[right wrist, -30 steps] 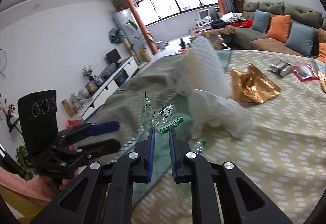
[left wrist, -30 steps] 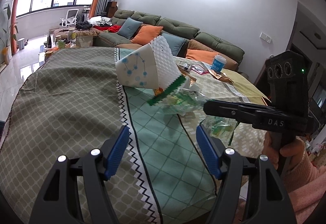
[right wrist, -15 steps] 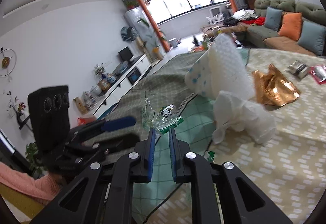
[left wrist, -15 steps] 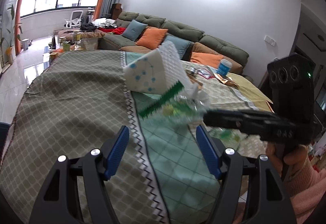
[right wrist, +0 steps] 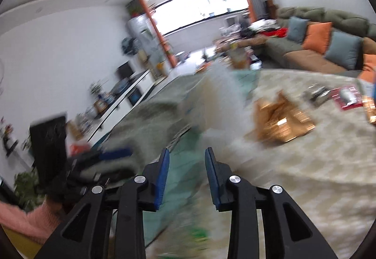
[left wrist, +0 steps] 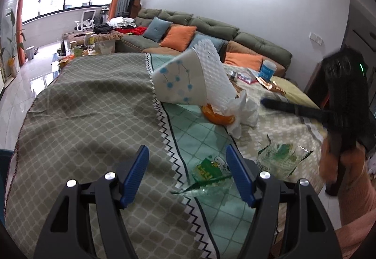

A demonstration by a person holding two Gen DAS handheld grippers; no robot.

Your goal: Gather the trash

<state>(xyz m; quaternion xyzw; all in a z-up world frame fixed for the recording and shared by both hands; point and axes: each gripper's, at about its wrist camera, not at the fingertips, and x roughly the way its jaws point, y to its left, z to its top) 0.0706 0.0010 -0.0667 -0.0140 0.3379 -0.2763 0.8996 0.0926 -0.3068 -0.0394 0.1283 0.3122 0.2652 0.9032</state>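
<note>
A clear green-printed plastic wrapper lies on the tablecloth between and just past my left gripper's open blue fingers. A second clear green wrapper lies to its right. My right gripper is open and empty, its view blurred by motion; it shows as a dark blur at the right of the left wrist view. A tipped white paper bag with blue dots holds white foam net, with orange peel and white tissue beside it.
A gold foil bag, a red packet and a blue-labelled cup sit farther back on the table. A green sofa with orange and blue cushions runs behind it. The table edge is near the person's pink sleeve.
My right gripper has opened and let the green wrapper go; it now lies on the cloth by my left gripper. The right gripper is swinging away fast.
</note>
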